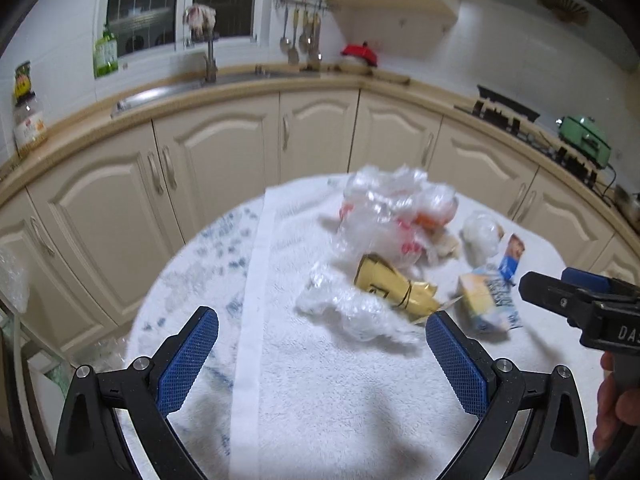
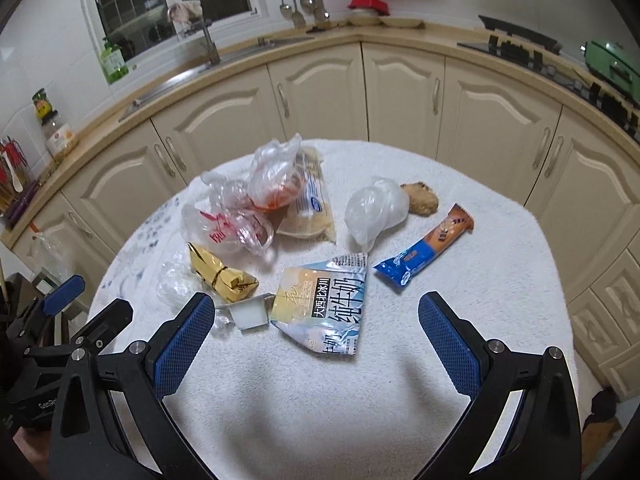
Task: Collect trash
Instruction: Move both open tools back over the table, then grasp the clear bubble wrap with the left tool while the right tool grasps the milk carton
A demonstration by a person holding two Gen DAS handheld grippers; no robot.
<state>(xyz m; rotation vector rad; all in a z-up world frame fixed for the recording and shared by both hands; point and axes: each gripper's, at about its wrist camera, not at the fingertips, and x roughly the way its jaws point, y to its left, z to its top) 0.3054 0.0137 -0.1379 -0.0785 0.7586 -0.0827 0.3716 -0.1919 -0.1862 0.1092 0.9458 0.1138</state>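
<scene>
From the left wrist, the left gripper [image 1: 322, 344] has its jaws spread wide; blurred crumpled clear plastic [image 1: 352, 312] and a gold wrapper [image 1: 394, 286] lie just ahead on the bench [image 1: 320, 400].

From the right wrist, the right gripper [image 2: 312, 328] also stands spread, with a flattened milk pouch [image 2: 326, 304] between its jaws and a blue-orange snack wrapper [image 2: 424, 250] ahead.

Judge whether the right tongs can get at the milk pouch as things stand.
Probably yes: the right tongs stand open, the milk pouch lies flat just ahead between them, nothing covering it.

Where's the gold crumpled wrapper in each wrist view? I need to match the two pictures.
Left wrist: gold wrapper, centre-right, just beyond the right finger tip.
Right wrist: gold wrapper, left of centre, above the left finger tip.
Shared landmark: milk pouch to its right.
</scene>
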